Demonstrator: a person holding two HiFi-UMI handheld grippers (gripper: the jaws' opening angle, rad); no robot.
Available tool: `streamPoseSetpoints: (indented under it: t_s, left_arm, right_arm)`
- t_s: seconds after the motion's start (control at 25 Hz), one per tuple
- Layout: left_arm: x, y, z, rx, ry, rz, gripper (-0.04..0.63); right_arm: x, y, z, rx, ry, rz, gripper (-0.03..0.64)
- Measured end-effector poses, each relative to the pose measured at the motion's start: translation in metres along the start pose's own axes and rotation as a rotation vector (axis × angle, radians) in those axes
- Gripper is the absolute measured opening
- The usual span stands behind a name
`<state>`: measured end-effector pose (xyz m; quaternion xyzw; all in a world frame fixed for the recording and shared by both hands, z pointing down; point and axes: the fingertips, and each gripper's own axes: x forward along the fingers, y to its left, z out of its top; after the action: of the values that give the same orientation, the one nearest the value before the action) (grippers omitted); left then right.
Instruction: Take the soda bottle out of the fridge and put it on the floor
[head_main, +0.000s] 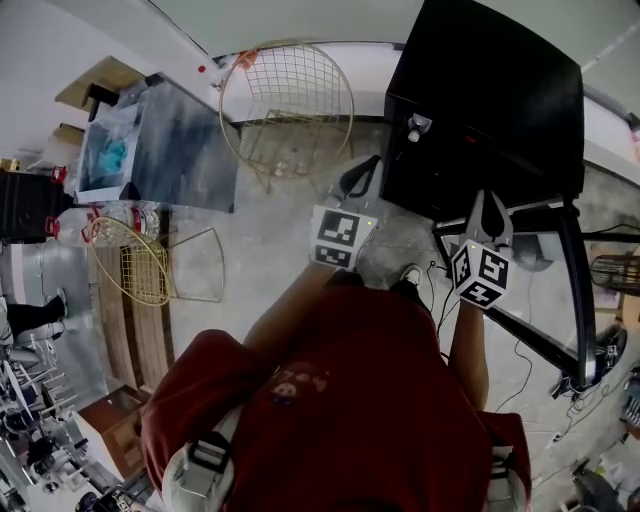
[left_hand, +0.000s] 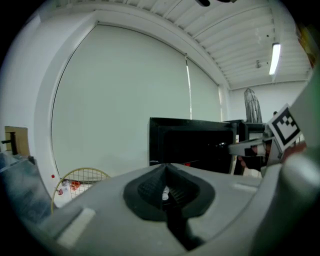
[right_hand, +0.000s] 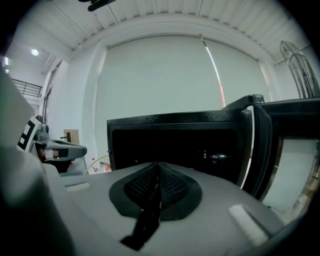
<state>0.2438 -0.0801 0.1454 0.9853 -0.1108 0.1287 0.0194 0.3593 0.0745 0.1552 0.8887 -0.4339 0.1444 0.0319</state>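
A black fridge (head_main: 490, 100) stands ahead to the right, its door (head_main: 565, 290) swung open on the right. In the right gripper view its interior (right_hand: 200, 150) is dark, with a faint glinting shape (right_hand: 220, 158) inside. I cannot tell whether that shape is the soda bottle. A small pale item (head_main: 416, 126) shows at the fridge's front. My left gripper (head_main: 362, 168) is shut and empty, short of the fridge's left corner (left_hand: 190, 145). My right gripper (head_main: 488, 205) is shut and empty too, facing the opening. The pads (right_hand: 150, 182) meet with nothing between them.
A round gold wire chair (head_main: 285, 100) stands left of the fridge by the white wall, and a second one (head_main: 135, 262) is further left. A table with plastic-wrapped things (head_main: 160, 145) is at the left. Cables (head_main: 520, 365) trail on the concrete floor, and a fan (head_main: 612, 270) sits at right.
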Motion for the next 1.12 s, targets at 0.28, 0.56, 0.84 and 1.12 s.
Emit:
streamPoseSetpoints:
  t_s: [0.28,0.56,0.84,1.12]
  left_arm:
    - [0.011,-0.019,0.006,0.019,0.001,0.027,0.0]
    - [0.017,-0.023,0.004,0.015,0.002,0.053,0.0]
    - [0.015,-0.024,0.0,0.0,-0.013,0.063,0.0]
    - [0.012,-0.021,-0.015,-0.023,0.005,0.094,0.0]
  right_arm:
    - [0.007,-0.019,-0.002,0.002,0.008,0.038,0.002]
    - [0.012,-0.026,-0.01,0.002,0.022,0.059,0.002]
    - [0.022,-0.027,-0.021,-0.023,0.017,0.058,0.002]
    - [0.044,-0.028,-0.033,-0.025,0.004,0.066,0.006]
